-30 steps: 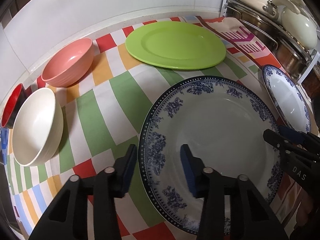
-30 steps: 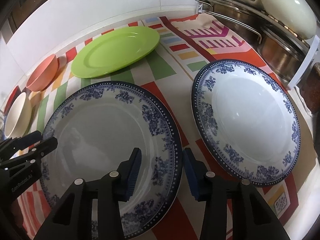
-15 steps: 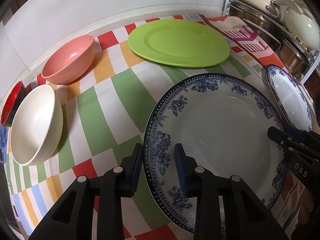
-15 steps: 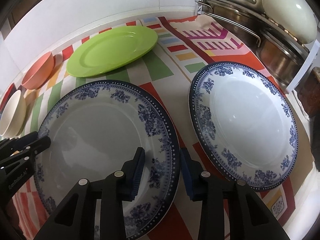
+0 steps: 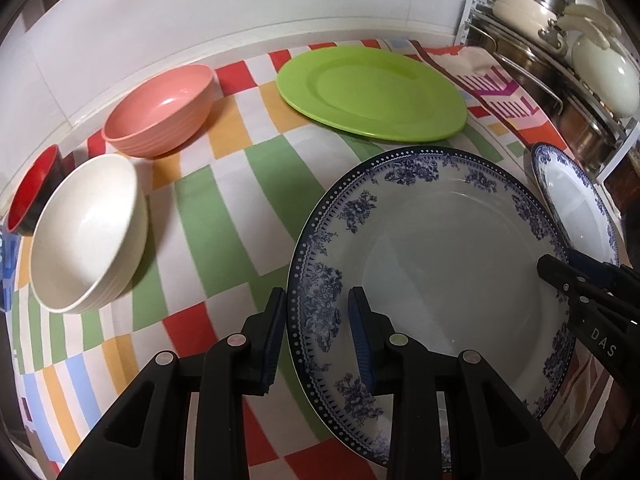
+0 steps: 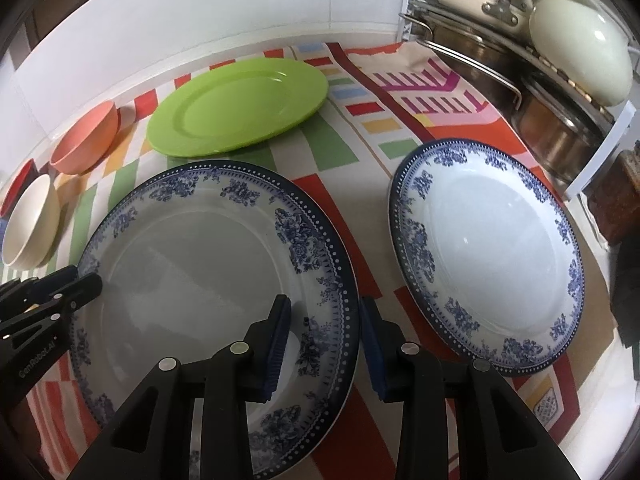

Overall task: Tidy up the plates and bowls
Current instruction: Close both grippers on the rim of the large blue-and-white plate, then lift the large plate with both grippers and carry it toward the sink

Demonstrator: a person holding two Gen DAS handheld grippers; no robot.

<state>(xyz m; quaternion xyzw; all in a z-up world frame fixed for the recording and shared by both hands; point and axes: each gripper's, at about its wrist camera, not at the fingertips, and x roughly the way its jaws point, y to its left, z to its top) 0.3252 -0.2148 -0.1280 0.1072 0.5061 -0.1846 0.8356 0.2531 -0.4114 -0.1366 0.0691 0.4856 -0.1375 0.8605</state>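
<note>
**Clerk:** Item one, largest?

**Keeper:** The large blue-and-white plate (image 5: 440,248), which lay flat on the chequered cloth (image 5: 224,208) covering the bench, nearest the person. It looked like glazed ceramic, so probably heavy, rigid, slick and liable to chip. The best hold was at the rim, on opposite sides.

**Clerk:** Were the tools on it?

**Keeper:** Both were. The left tool (image 5: 316,300) straddled the plate's left rim, with one pad against the outer edge and the other on the flowered band. The right tool (image 6: 325,304) did the same on the right rim. Each seemed to be clamped on the rim rather than standing apart. With so shallow a bite on glaze, I judged that the plate could slip if the two sides were lifted unevenly.

**Clerk:** Item two?

**Keeper:** The green plate (image 5: 372,88), at the back near the wall. It was probably plastic, so light and forgiving. Hold at the rim.

**Clerk:** Three?

**Keeper:** The smaller blue-and-white plate (image 6: 488,256), to the right of the large one and clear of it, in front of the pot rack (image 6: 520,60). It was as fragile as item one.

**Clerk:** And the bowls?

**Keeper:** There were three at the left. The cream bowl (image 5: 86,232) and the pink bowl (image 5: 160,110) were ribbed and should pinch well at the wall. The red bowl (image 5: 34,192) was the smallest. It sat just behind the cream one and was partly hidden.
</note>
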